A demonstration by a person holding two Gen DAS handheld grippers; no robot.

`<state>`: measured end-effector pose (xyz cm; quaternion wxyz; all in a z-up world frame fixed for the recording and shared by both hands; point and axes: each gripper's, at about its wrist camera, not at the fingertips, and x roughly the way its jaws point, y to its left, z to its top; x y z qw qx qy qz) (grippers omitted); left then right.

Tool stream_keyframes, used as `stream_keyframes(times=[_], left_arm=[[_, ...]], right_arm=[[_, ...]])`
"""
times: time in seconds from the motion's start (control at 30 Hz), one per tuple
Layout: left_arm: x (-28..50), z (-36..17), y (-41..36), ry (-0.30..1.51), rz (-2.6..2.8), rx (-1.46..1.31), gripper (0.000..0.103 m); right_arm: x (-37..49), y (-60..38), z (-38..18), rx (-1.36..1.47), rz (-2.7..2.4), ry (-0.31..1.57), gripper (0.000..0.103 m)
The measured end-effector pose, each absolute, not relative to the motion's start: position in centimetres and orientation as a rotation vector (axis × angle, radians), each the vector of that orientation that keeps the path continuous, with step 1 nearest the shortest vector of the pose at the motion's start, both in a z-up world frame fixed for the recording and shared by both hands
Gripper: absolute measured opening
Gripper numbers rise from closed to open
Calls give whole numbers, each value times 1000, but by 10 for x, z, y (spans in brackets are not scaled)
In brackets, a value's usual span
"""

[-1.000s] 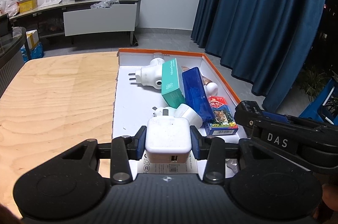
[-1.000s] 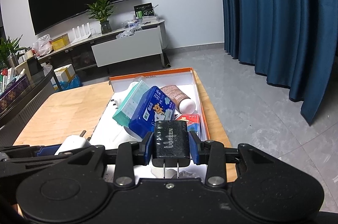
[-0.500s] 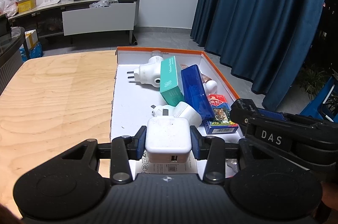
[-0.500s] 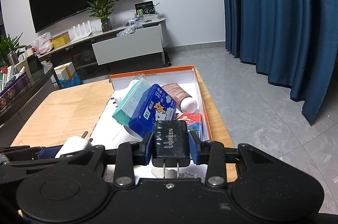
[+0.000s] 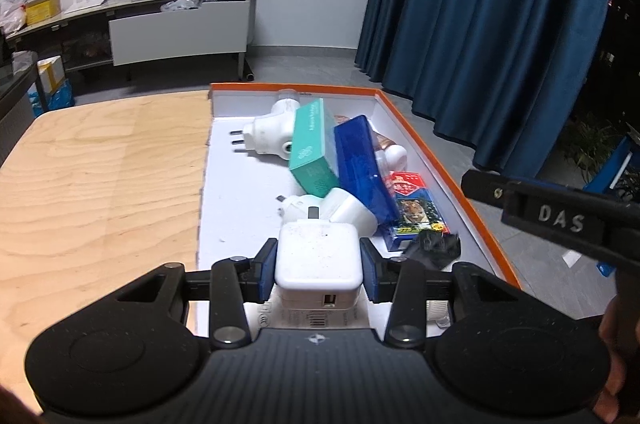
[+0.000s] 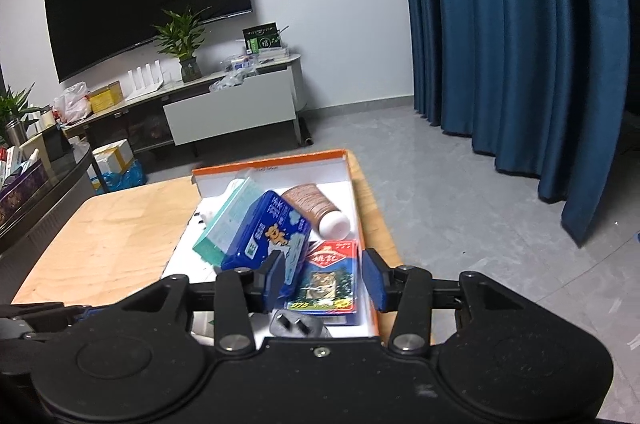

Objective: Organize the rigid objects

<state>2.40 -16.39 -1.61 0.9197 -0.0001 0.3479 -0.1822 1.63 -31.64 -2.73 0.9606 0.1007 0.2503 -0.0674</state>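
The left gripper [image 5: 319, 264] squeezes one white USB charger [image 5: 318, 256] tight between its two blue pads, just above the near end of the orange-edged box [image 5: 452, 184]. The right gripper [image 6: 325, 274] is opening its jaws, and nothing sits between them now. One black charger [image 5: 434, 247] lies in the box just below them, its two prongs pointing up in the right wrist view, close to the tiger card pack [image 6: 326, 278]. The box also holds two white plug adapters, one far [image 5: 270, 134] and one near [image 5: 328, 206], one green carton [image 5: 314, 148], one blue box with a cartoon animal [image 6: 266, 228], and one brown bottle with a white cap [image 6: 316, 206]. The box sits on the right part of one wooden table [image 5: 104, 176].
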Motion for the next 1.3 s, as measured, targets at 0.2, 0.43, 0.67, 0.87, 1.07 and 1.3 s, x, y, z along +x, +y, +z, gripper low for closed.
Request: stream_keyframes(times=[0.2,0.43,0.67,0.87,1.07,1.3], left_arm=[[27,-17,-172,712,-407,5,59],[8,7,-166,672,-358,27,102],[-27,24,-156,654,-271,56,103],[-35,9,-152,724,-234,59,103],[-36,4,-149,760,-212,67,103],[-37,1,-149,770,-190,77,103]], right_arm=[[9,-314,-15,154,-152,483,74],[-6,-314,-1,139,-150,482,83],[-34,-320,4,166,-129,525,85],[-51,-313,-14,128,-100,626,85],[-54,-311,-31,141,-94,691,85],[-52,-307,-36,135,-97,708,85]])
